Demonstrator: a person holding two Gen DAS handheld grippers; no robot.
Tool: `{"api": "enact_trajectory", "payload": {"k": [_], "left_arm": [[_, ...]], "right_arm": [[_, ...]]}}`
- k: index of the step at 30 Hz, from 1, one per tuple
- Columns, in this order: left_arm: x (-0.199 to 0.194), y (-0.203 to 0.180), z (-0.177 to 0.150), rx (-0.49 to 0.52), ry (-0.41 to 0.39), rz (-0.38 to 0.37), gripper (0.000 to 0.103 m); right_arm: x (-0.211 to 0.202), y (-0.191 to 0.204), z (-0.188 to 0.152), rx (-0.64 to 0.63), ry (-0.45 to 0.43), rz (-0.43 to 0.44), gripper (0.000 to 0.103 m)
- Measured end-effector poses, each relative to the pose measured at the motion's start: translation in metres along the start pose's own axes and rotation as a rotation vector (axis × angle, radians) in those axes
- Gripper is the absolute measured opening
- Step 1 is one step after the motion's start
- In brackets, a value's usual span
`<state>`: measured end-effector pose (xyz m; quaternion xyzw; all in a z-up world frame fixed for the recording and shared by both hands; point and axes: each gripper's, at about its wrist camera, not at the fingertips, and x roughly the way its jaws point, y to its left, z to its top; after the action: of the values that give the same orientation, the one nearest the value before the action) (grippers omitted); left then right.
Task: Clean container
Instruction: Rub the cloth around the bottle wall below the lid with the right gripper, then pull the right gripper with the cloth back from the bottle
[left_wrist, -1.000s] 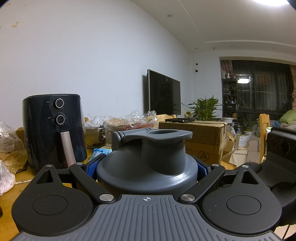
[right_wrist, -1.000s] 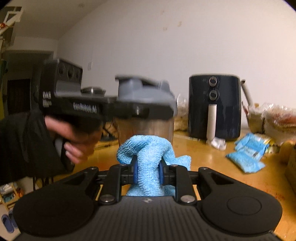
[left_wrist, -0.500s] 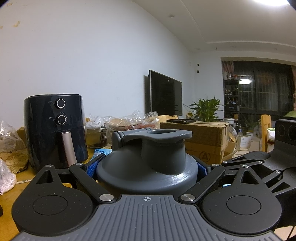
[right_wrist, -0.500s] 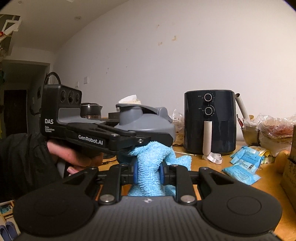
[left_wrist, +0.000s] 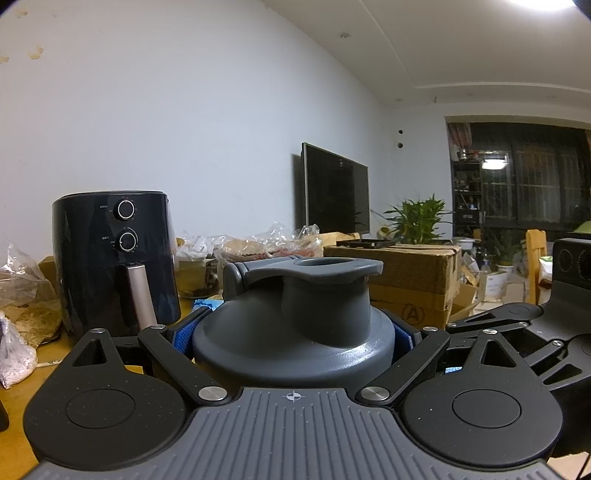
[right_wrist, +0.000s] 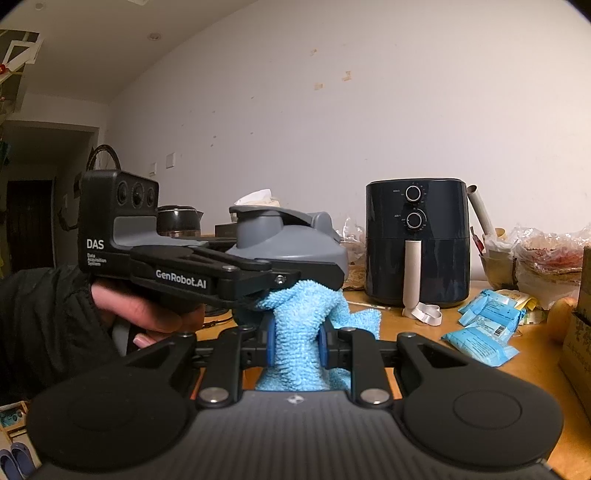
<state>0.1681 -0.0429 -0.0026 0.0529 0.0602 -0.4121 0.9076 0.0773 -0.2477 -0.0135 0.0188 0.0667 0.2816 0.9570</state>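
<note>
A container with a grey flip lid (left_wrist: 295, 317) sits between the blue pads of my left gripper (left_wrist: 293, 334), which is shut on it just below the lid. In the right wrist view the same lid (right_wrist: 288, 240) shows above the left gripper (right_wrist: 314, 275), held by a hand (right_wrist: 147, 314) in a dark sleeve. My right gripper (right_wrist: 296, 343) is shut on a light blue cloth (right_wrist: 299, 325). The top of the cloth lies against the container's side, right under the left gripper's finger. The container's body is mostly hidden.
A black air fryer (right_wrist: 417, 247) stands on the wooden table (right_wrist: 461, 373) by the wall, with blue packets (right_wrist: 484, 328) and bags of food (right_wrist: 546, 254) to its right. A cardboard box (left_wrist: 406, 273) lies behind the container. A TV (left_wrist: 334, 195) hangs on the wall.
The right gripper with the cloth has shifted slightly beside the container, and its arms now show at the right edge of the left wrist view. The left gripper has kept still.
</note>
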Motion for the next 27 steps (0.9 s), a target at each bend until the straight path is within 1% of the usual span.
{"api": "enact_trajectory", "payload": {"k": [9, 15, 19, 23, 27], "left_arm": [[-0.001, -0.002, 0.0, -0.004, -0.003, 0.02, 0.095], [-0.001, -0.008, -0.002, -0.011, -0.015, 0.065, 0.095], [0.001, -0.016, -0.002, -0.016, -0.023, 0.115, 0.095], [0.001, -0.024, -0.002, -0.023, -0.03, 0.171, 0.095], [-0.001, -0.032, -0.001, -0.031, -0.039, 0.243, 0.095]], "right_arm": [[-0.009, -0.002, -0.004, 0.009, -0.015, -0.013, 0.019], [-0.019, -0.006, -0.006, 0.014, -0.031, -0.027, 0.019], [-0.028, -0.008, -0.008, 0.017, -0.043, -0.035, 0.019], [-0.034, -0.008, -0.009, 0.015, -0.056, -0.047, 0.017], [-0.039, -0.009, -0.01, 0.019, -0.063, -0.052, 0.015]]}}
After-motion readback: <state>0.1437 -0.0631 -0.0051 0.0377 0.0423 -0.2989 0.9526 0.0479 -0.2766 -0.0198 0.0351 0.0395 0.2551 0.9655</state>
